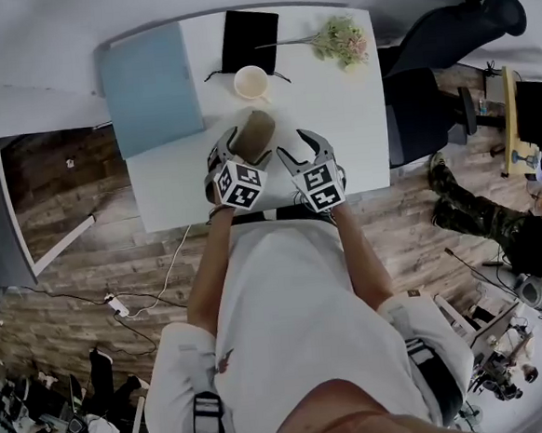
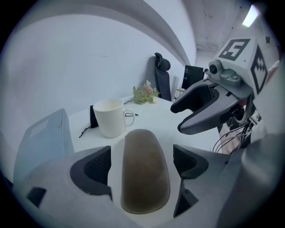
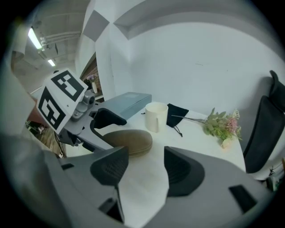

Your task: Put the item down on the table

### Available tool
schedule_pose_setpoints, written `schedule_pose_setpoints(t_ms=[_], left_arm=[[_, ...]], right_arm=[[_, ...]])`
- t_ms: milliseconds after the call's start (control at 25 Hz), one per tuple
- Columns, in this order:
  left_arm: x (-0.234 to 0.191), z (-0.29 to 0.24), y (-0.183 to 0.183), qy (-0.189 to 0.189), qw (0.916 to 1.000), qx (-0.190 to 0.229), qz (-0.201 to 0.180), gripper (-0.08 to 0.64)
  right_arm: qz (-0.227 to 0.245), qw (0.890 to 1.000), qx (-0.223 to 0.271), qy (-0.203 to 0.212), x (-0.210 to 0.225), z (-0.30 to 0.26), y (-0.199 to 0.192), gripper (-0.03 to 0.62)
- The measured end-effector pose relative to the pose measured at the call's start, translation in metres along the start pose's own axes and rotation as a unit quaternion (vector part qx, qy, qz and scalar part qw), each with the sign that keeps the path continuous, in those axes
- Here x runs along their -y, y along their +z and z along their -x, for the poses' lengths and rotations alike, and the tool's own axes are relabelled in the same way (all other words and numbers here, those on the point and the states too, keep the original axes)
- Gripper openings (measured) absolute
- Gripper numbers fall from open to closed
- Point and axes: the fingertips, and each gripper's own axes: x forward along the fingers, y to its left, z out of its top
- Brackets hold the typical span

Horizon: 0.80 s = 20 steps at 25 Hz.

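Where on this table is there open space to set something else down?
Bare table on the right, between the flower sprig and the near edge. Crowded toward the far middle: mug, black pouch, brown case, with the blue box at left.

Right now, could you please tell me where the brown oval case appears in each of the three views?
Head view: the brown case is at upper centre, just below the white cup in the picture.
Left gripper view: the case is at bottom centre, nearer than the cup.
Right gripper view: the case is left of centre, nearer than the cup.
Shared landmark: the white cup.
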Motion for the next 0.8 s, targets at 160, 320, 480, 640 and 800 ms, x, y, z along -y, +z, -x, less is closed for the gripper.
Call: schedule_pose_setpoints(t_ms=[160,320,480,640,800], left_arm=[[-0.007,0.025,0.026,0.010,0.9986,0.052,-0.007,0.428],[-0.015,0.053,0.054,0.017,0.9943,0.103,-0.019,0.408],[-0.027,0.089,0.086,0.043,0.9858,0.159,-0.036,0.382],[-0.037,0.124,0.116,0.065,0.9738,0.215,-0.039,0.377],[-0.045,0.166,0.155,0.083,0.9544,0.281,-0.056,0.371]], right_arm=[[-0.007,0.999,0.029,-0.029,0.006,0.017,0.016,0.244],[-0.008,0.996,0.060,-0.058,0.012,0.035,0.036,0.244],[-0.005,0.992,0.098,-0.083,0.012,0.060,0.064,0.244],[0.005,0.984,0.141,-0.110,0.015,0.088,0.096,0.249],[0.015,0.971,0.191,-0.141,0.015,0.119,0.128,0.256]])
